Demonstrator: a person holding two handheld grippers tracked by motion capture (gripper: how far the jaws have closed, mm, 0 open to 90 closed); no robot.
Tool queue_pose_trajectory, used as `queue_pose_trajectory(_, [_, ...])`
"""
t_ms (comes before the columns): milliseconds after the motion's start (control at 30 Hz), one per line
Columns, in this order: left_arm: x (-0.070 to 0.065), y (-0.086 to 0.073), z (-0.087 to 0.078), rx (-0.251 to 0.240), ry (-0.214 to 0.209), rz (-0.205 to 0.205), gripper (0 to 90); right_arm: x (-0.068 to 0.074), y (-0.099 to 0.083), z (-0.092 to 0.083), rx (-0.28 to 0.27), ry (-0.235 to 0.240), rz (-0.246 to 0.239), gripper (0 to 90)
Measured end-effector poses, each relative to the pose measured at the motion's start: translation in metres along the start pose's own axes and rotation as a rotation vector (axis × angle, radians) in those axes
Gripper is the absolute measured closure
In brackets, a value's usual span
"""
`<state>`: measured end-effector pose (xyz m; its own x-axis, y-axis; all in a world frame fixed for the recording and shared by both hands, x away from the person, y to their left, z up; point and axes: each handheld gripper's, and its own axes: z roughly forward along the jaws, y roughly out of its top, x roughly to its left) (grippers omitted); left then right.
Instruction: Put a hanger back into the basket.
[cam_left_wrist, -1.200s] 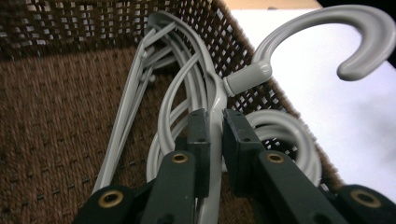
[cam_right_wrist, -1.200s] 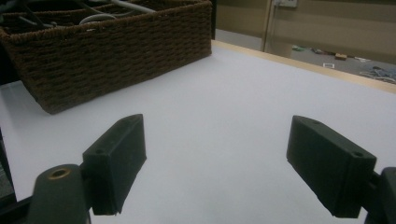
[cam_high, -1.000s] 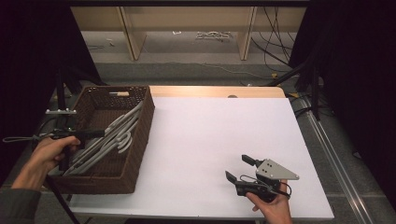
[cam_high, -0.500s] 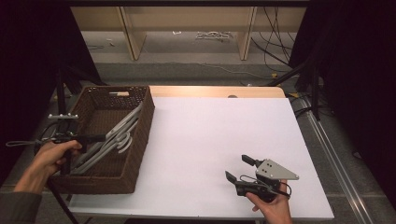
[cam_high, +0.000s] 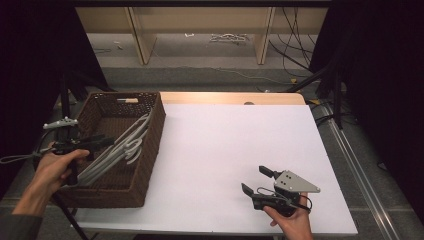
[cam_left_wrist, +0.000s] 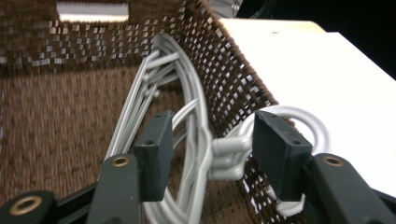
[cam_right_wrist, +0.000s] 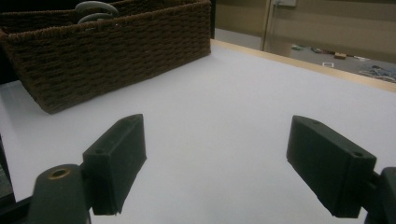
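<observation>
Right now my left hand-held gripper (cam_left_wrist: 208, 149) sits at the near left rim of the woven basket (cam_high: 150, 150), and its jaws have just been opening; they stand apart with the neck of the grey hangers (cam_left_wrist: 187, 140) between them, the pads not pressing on it. The bundle of hangers (cam_high: 117, 147) lies slantwise inside the basket, its hooks leaning against the right wall, one hook curling over the rim. My right hand-held gripper (cam_high: 255, 182) rests low over the white desk (cam_high: 240, 145) near its front edge, well apart from the basket, jaws spread wide with bare desk between them.
</observation>
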<state>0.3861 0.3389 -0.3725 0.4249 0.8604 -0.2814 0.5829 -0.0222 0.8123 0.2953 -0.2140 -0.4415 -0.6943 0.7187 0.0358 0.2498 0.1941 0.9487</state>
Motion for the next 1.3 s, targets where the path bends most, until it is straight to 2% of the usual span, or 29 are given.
queue_pose_trajectory(200, [-0.016, 0.000, -0.002, -0.049, -0.005, 0.002, 40.6, 0.000, 0.000, 0.000, 0.004, 0.002, 0.005, 20.7])
queue_pose_trajectory(333, [-0.028, -0.002, 0.000, -0.056, -0.008, 0.037, 37.6, 0.000, 0.000, 0.000, 0.003, 0.001, 0.009, 20.6])
queue_pose_trajectory(533, [-0.049, -0.004, 0.003, -0.082, -0.034, 0.087, 33.7, 0.000, 0.000, -0.001, 0.004, 0.002, 0.006, 20.6])
queue_pose_trajectory(733, [-0.069, -0.009, 0.005, -0.132, -0.059, 0.121, 30.8, 0.000, 0.000, -0.001, 0.002, 0.003, 0.003, 20.6])
queue_pose_trajectory(967, [-0.094, -0.015, 0.005, -0.176, -0.074, 0.198, 24.6, 0.000, 0.000, -0.001, -0.009, 0.012, 0.011, 20.6])
queue_pose_trajectory(1100, [-0.107, -0.018, 0.005, -0.181, -0.091, 0.219, 20.9, 0.000, 0.000, 0.001, -0.020, 0.019, 0.002, 20.5])
queue_pose_trajectory(1300, [-0.124, -0.023, 0.006, -0.186, -0.109, 0.254, 19.2, 0.000, 0.001, -0.001, 0.004, 0.012, -0.004, 20.5])
